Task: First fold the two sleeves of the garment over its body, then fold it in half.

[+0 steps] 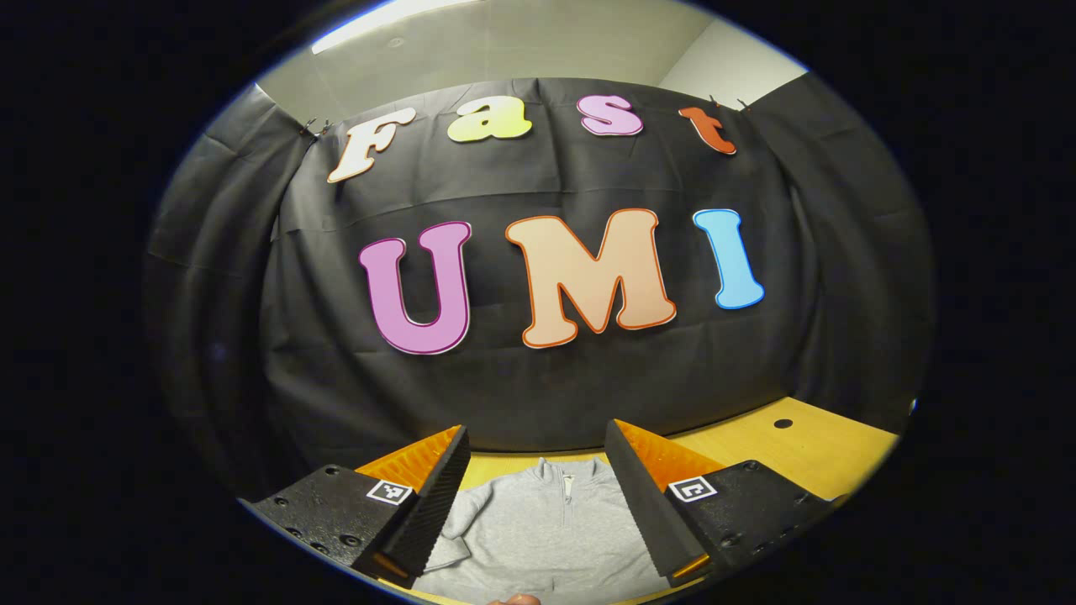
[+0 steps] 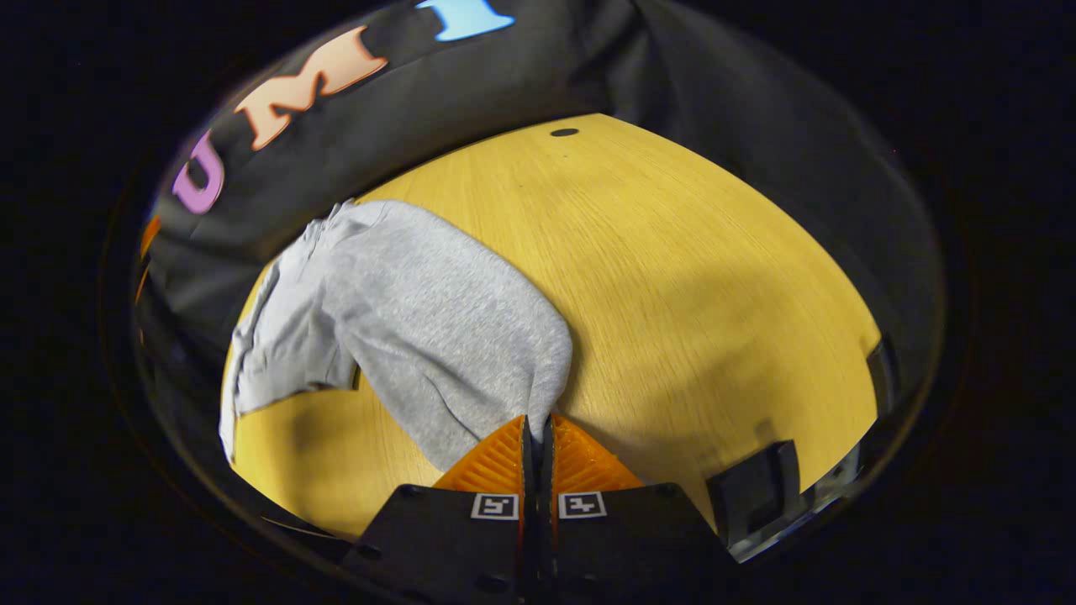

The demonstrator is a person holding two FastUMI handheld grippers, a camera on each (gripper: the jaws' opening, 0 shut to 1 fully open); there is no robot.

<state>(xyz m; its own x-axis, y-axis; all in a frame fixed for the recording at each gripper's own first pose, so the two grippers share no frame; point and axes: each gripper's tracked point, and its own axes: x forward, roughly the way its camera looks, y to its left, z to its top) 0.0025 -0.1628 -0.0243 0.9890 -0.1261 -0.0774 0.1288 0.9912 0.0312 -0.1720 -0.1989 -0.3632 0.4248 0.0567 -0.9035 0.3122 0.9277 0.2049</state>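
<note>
**Right gripper pinches the sleeve end; left gripper hangs open above the garment**

In the right gripper view, the right gripper (image 2: 535,433) has its two fingers pressed together with only a thin seam between them, and the rounded end of a grey sleeve (image 2: 454,336) of the light grey fleece zip-neck pullover (image 2: 290,336) runs right into that seam. The cloth is clenched at the tips. From there the sleeve stretches away up and to the left as a broad band, lifted over the yellow wooden table (image 2: 672,277), which shows bare beneath and to the right. The body of the pullover lies farther off, near the table's far edge against the black cloth wall (image 2: 471,92). A small dark round hole (image 2: 564,132) sits in the tabletop near that edge.

In the left gripper view, the left gripper (image 1: 538,470) is released, its fingers spread wide with nothing between them. It hangs above the pullover, whose stand-up collar and short zip (image 1: 569,486) show between the fingers, with the chest lying flat on the table below. One sleeve lies to the left, partly hidden behind the left finger.
</note>
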